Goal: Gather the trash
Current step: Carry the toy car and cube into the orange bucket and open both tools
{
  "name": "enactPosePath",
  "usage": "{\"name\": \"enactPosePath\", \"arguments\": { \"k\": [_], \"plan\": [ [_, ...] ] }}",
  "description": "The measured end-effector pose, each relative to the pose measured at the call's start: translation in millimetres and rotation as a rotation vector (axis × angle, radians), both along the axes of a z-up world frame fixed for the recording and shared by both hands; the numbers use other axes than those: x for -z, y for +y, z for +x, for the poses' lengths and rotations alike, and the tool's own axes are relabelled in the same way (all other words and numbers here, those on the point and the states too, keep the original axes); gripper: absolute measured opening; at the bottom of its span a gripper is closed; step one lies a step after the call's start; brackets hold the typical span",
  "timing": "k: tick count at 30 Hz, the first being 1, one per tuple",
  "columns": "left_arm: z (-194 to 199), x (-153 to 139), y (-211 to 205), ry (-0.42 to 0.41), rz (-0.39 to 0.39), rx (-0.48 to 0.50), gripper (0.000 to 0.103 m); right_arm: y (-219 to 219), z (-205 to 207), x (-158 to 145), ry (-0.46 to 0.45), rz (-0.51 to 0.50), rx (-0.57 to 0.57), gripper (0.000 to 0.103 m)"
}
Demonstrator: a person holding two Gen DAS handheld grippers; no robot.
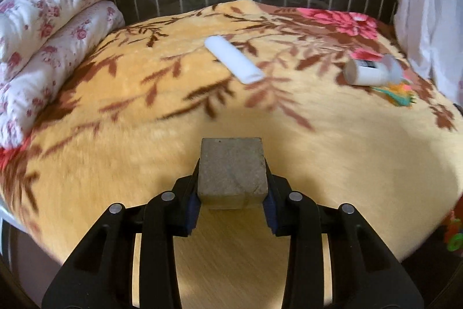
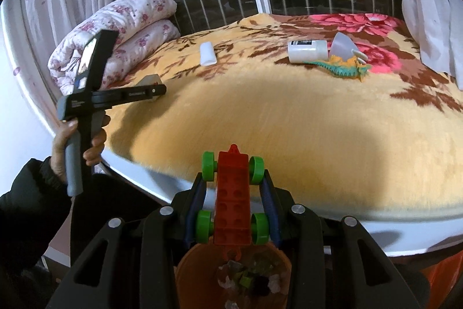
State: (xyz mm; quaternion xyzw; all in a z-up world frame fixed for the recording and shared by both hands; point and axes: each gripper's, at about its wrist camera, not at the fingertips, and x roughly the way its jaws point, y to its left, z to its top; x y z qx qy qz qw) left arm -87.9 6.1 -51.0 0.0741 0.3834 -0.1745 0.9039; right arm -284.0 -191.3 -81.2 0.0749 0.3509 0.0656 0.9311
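Right wrist alone shows the right claw [image 2: 234,193] clamping a toy car [image 2: 232,201]; left claw [image 1: 232,187] grips a grey block [image 1: 231,171].

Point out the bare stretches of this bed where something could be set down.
The widest free patch is the near, shadowed part of the blanket, between the bed's front edge and the white tube. Another strip lies between that tube and the white bottle. It is crowded at the bottle, with the funnel and toy dinosaur, and by the folded quilt.
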Motion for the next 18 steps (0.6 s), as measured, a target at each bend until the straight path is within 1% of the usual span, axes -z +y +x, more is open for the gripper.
{"name": "enactPosePath", "arguments": {
  "k": [3,8,10,12,14,18],
  "plan": [
    [-31,-4,-7,0.002,-0.011,0.03,0.035,3,-12,3,0.0,0.0,-0.005,0.038],
    [-83,-2,-19,0.032,-0.024,0.116,0.035,8,-39,12,0.013,-0.014,-0.021,0.038],
    [-105,3,-25,0.05,-0.014,0.147,0.035,11,-48,20,0.03,-0.035,-0.031,0.038],
    [-119,11,-29,0.075,-0.006,0.163,0.035,13,-55,27,0.046,-0.054,-0.032,0.038],
    [-131,19,-34,0.106,0.007,0.183,0.035,13,-60,37,0.074,-0.053,-0.036,0.038],
    [-151,46,-43,0.175,0.054,0.223,0.035,12,-65,51,0.118,-0.05,-0.029,0.038]
  ]
}}
